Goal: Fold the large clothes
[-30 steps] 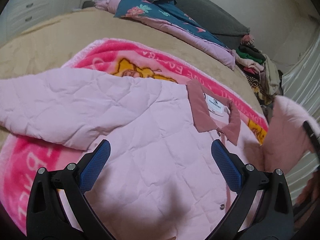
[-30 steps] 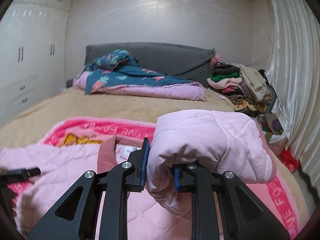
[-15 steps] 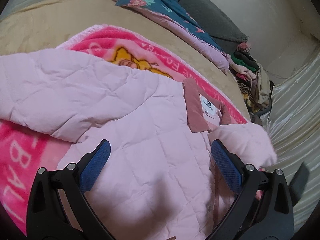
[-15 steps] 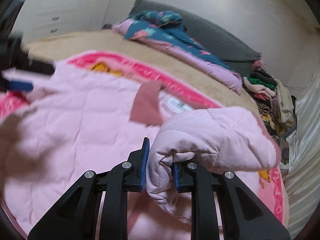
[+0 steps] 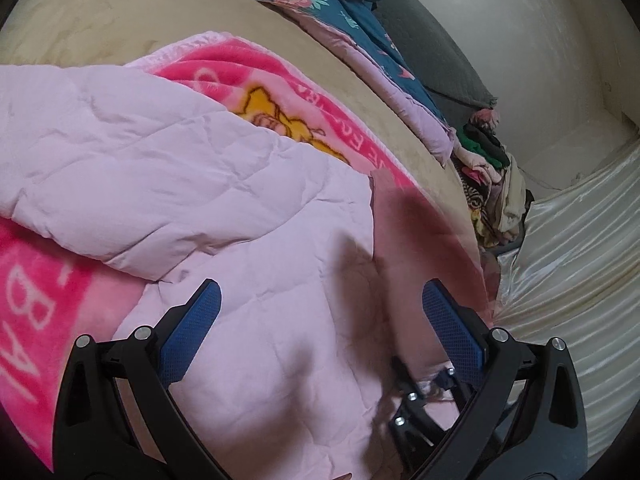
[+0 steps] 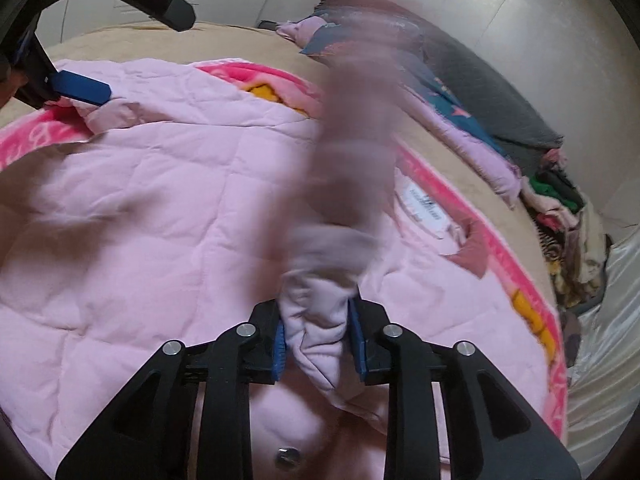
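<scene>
Two grippers are working over one pink quilted jacket (image 5: 168, 168), which is lying spread across a bright pink printed blanket (image 5: 36, 280) on a tan-covered bed (image 5: 100, 20).

Left side: the left gripper (image 5: 320, 320) is hovering over the jacket body, its blue pads (image 5: 192, 328) standing wide apart with nothing between them; the jacket's left sleeve is lying folded across the near-left part of the garment.

Centre: the right gripper (image 6: 318, 340) is pointing down at the jacket front, its jaws opening, with a bunched fold of the right sleeve (image 6: 316, 320) sitting between the blue pads; above them the sleeve is blurring upward as a pinkish streak. A metal snap (image 6: 287, 457) is showing on the jacket just near the gripper frame.

Right of centre: the dusty-rose collar (image 6: 472, 252) and white label (image 6: 426, 208) are lying at the far end of the jacket.

Far right: a floral blue quilt (image 5: 360, 40), a dark grey headboard cover (image 6: 500, 92) and a pile of mixed clothes (image 5: 492, 184) are sitting beside a pale satin curtain (image 5: 568, 264).
</scene>
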`<state>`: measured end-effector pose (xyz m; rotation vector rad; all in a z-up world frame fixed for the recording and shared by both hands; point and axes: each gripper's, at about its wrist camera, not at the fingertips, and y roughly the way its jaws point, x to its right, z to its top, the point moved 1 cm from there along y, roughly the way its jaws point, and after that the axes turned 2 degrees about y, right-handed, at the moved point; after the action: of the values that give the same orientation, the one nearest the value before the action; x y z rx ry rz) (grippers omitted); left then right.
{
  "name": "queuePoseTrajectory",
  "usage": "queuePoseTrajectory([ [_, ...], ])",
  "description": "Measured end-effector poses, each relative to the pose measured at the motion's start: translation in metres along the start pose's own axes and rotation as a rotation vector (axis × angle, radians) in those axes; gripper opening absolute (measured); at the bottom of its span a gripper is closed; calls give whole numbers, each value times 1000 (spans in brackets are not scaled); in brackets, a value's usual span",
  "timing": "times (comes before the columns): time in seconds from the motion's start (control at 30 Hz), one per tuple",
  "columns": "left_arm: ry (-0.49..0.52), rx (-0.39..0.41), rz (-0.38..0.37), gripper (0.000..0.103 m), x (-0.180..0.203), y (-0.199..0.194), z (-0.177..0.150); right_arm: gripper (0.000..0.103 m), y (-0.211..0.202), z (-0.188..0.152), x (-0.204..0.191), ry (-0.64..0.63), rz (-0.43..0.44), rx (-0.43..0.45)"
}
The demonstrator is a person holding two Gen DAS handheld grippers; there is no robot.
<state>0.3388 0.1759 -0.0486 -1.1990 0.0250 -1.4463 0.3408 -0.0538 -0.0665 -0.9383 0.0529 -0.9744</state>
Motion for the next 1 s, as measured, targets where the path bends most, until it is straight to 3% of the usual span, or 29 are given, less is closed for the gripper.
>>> queuePoseTrajectory([
  [0.13,-29,-41,-68,95,-1,10,-4,32,3,-2,-9,-24,5,-20],
  [0.23,-49,-83,-118,95,0,23,-12,50,0,0,-6,19,61,-20],
  [0.3,-57,-117,-137,93,1,34,-20,73,-6,0,2,67,102,-19],
  [0.33,-58,-132,-138,93,2,38,-23,75,-11,-1,7,93,116,-14],
  [0.43,-20,-153,-91,85,8,51,-33,77,-27,-6,26,191,175,-15],
  [0.5,11,-150,-85,57,16,55,-38,78,-37,-14,46,282,203,-15],
  [0.6,88,-144,-33,29,27,62,-45,78,-49,-30,76,393,210,-11],
  [0.67,129,-129,-18,18,33,63,-48,79,-54,-41,97,462,183,-12],
  [0.83,208,-40,-2,16,46,46,-40,81,-53,-65,147,642,135,-21],
  [1.0,216,-50,74,13,31,51,-37,82,-42,-92,185,811,138,-56],
])
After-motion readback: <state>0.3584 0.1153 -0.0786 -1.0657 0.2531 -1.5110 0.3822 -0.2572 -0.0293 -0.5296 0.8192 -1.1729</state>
